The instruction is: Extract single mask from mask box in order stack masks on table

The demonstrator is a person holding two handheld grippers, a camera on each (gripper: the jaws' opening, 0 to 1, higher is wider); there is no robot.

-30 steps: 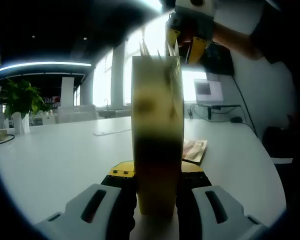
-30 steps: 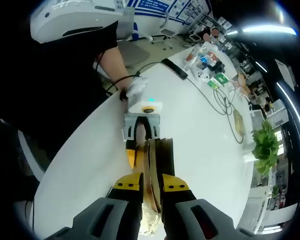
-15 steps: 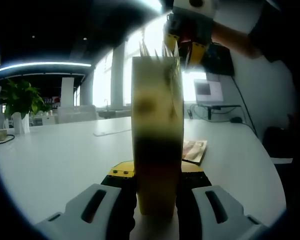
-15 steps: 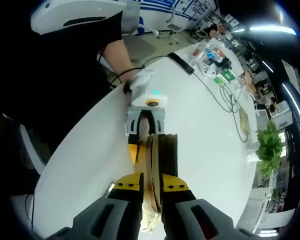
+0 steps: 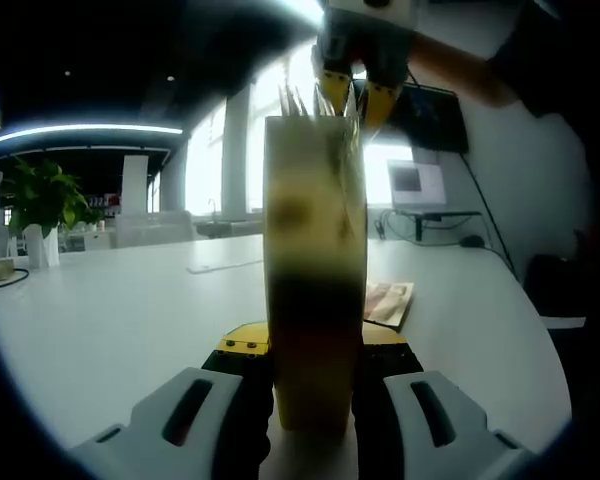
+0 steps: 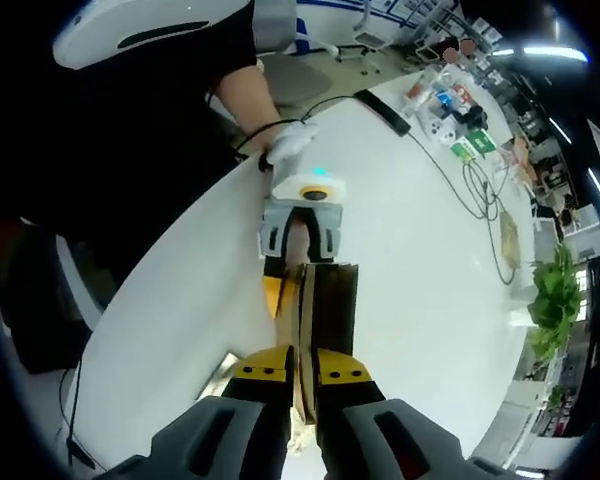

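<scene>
**Two grippers on one mask box**

Two claws meet on the tall yellow-brown cardboard mask box (image 5: 315,270), which stands upright at centre frame in my left gripper view. My left gripper (image 5: 313,385) clamps its lower end between yellow-tipped jaws. At the top, my right gripper (image 5: 348,92) pinches a thin pale mask edge (image 5: 332,103) sticking from the box. In the right gripper view, that claw (image 6: 302,368) is closed on the mask, above the white round table (image 6: 410,250). A small printed booklet (image 5: 388,300) lies just right of the box.

Matt cardboard mask box (image 6: 325,300) (brown), glossy smooth white table (image 6: 420,260).
</scene>
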